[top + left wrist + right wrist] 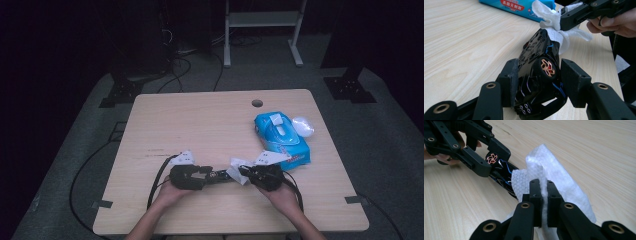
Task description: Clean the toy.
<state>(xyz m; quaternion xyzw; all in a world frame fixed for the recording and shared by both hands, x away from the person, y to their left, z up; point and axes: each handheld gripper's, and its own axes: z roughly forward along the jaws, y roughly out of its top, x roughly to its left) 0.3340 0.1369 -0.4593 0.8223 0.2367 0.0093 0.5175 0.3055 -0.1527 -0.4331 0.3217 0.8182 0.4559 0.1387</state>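
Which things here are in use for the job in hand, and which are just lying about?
In use:
- black toy car, clamped in the left gripper
- white wipe, pinched in the right gripper and pressed to the car's end

Lying about:
- blue wipes pack
- white lid-like thing beside the pack

A dim lab-like recording room — bare wooden table (200, 125), floor cables (177, 70), black stand feet (120, 92), a white metal frame (262, 30).
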